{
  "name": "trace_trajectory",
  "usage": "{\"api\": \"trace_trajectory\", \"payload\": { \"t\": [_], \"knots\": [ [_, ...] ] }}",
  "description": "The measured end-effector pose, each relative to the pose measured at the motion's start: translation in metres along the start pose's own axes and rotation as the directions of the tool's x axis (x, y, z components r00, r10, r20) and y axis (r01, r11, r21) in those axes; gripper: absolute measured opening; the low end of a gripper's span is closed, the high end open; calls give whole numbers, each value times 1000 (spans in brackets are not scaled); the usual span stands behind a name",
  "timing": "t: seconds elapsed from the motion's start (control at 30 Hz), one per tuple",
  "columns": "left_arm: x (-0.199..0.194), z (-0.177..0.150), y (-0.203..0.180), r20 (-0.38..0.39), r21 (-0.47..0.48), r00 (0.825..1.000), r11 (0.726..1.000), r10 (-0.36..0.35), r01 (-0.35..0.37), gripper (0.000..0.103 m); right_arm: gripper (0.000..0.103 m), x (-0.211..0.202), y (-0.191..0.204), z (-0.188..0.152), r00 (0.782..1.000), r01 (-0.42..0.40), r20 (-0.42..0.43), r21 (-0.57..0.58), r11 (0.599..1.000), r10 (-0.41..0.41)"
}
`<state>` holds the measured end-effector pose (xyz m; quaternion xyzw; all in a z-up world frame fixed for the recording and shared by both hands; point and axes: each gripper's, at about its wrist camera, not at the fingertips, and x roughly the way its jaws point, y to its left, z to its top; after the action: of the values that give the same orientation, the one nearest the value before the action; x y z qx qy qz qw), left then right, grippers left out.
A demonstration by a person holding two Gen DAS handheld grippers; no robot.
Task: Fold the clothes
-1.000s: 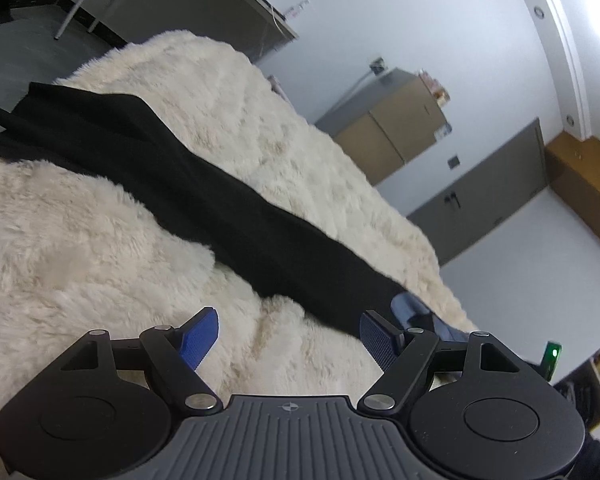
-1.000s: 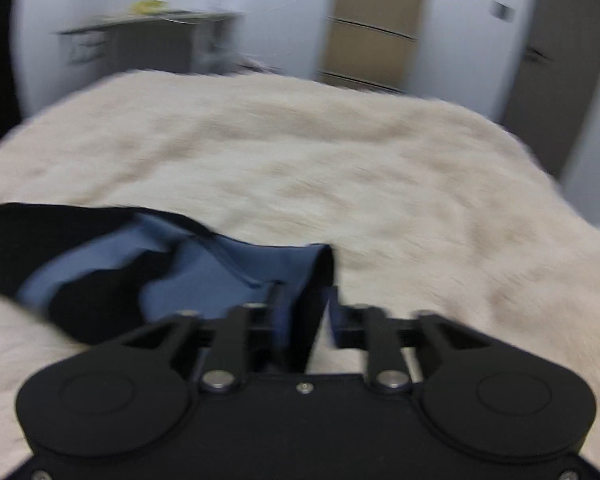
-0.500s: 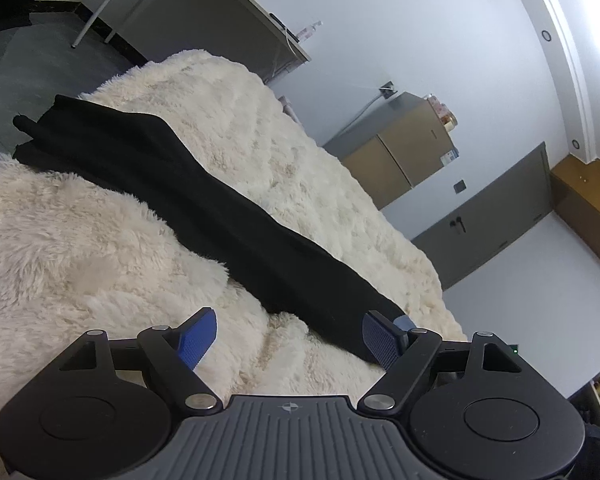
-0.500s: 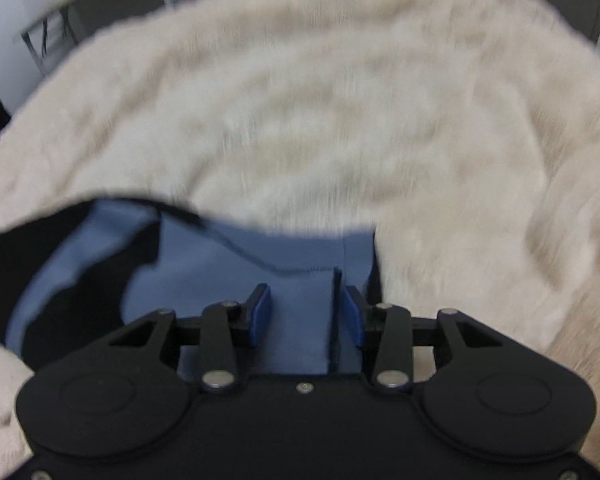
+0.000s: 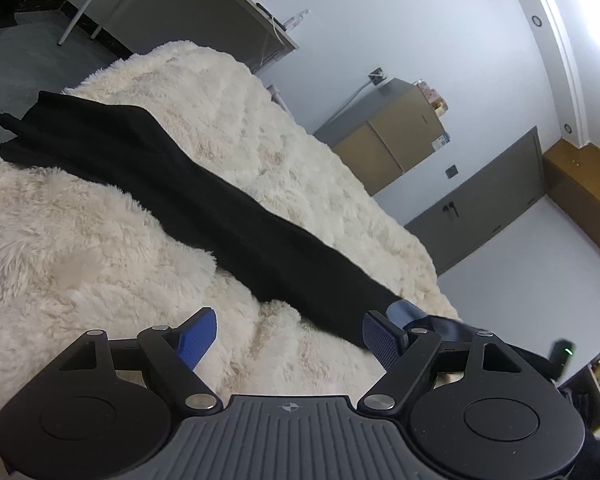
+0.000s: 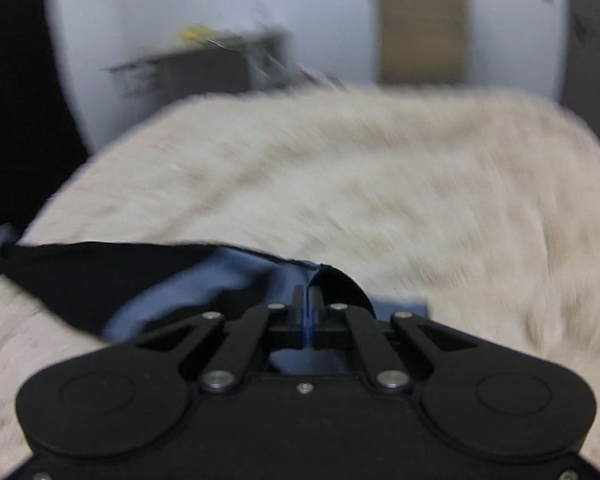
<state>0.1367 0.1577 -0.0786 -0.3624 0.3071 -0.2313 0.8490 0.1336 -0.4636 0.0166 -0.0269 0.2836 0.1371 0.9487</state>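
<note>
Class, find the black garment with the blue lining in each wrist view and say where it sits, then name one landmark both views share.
Left wrist: the black garment runs as a long band from upper left to lower right across the cream blanket.
Right wrist: it lies lower left, its edge clamped in the right gripper.
Shared landmark: the brown cabinet.

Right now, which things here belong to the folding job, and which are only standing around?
For the job:
black garment
right gripper, shut on its blue-lined end
left gripper, open
fluffy blanket under it

Standing around:
desk
cabinet
door
</note>
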Motion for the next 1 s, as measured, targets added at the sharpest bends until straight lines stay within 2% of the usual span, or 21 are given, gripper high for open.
{"api": "trace_trajectory", "payload": {
  "t": [0.07, 0.17, 0.23, 0.3, 0.33, 0.37, 0.4, 0.43, 0.47, 0.5, 0.6, 0.63, 0.73, 0.8, 0.83, 0.87, 0.9, 0.93, 0.97, 1.0],
  "knots": [
    [3, 1, 1, -3, -7, 1000, 1000, 1, -1, 76, 0, -11, 46, -20, 998, -63, -21, -89, 994, 61],
    [8, 0, 2, -34, -6, 999, 1000, 11, -11, 76, 0, -11, 114, -67, 973, -203, -148, -195, 960, 175],
    [8, -1, -1, -50, 9, 999, 1000, 10, -10, 76, 0, 0, 139, -100, 964, -198, -227, -247, 949, 142],
    [6, -3, -3, -57, 18, 998, 1000, 9, -8, 76, 4, 5, 143, -114, 969, -153, -230, -299, 942, 84],
    [4, -4, -4, -60, 22, 998, 1000, 8, -7, 76, 7, 8, 137, -123, 980, -48, -199, -355, 934, -25],
    [1, -4, -4, -57, 24, 998, 1000, 7, -6, 76, 11, 8, 133, -123, 982, -2, -173, -377, 926, -69],
    [-2, -5, -5, -52, 24, 999, 1000, 5, -4, 76, 25, 8, 127, -122, 983, 48, -142, -399, 916, -114],
    [-5, -5, -5, -39, 17, 999, 1000, 1, 0, 76, 51, 6, 116, -118, 980, 123, -92, -424, 897, -177],
    [-8, -4, -4, -25, 9, 1000, 1000, -5, 5, 76, 59, 5, 99, -111, 975, 167, -63, -423, 891, -213],
    [-10, -4, -3, -13, 0, 1000, 1000, -9, 9, 76, 64, 4, 83, -104, 969, 207, -36, -418, 884, -244],
    [-9, -3, 2, -9, -30, 1000, 1000, -4, 4, 76, 66, 9, 29, -82, 972, 221, -4, -339, 914, -237],
    [-7, -3, 2, -22, -35, 1000, 999, 1, -1, 76, 67, 16, 3, -72, 979, 193, -8, -282, 940, -203],
    [-1, -3, 5, -59, -50, 998, 999, 15, -18, 76, 70, 37, -28, -69, 992, 121, -17, -222, 968, -128],
    [2, -4, 5, -74, -46, 997, 999, 22, -25, 76, 69, 54, -44, -70, 997, 42, -52, -174, 984, -52],
    [3, -4, 4, -76, -44, 997, 999, 24, -28, 76, 61, 63, -51, -70, 997, -11, -79, -138, 990, 0],
    [4, -4, 4, -77, -42, 997, 999, 28, -31, 76, 48, 71, -55, -68, 991, -70, -121, -95, 993, 59],
    [6, -3, 5, -79, -43, 996, 998, 33, -36, 76, 5, 70, -55, -66, 986, -96, -142, -74, 993, 85],
    [7, -3, 6, -81, -44, 996, 998, 38, -42, 76, 8, 77, -63, -60, 965, -169, -204, 5, 986, 166],
    [8, -3, 6, -84, -46, 996, 998, 43, -47, 76, 8, 79, -75, -48, 949, -214, -218, 76, 974, 226],
    [9, -3, 7, -86, -47, 995, 998, 47, -51, 76, 8, 76, -84, -36, 965, -182, -177, 78, 980, 193]
  ]
}}
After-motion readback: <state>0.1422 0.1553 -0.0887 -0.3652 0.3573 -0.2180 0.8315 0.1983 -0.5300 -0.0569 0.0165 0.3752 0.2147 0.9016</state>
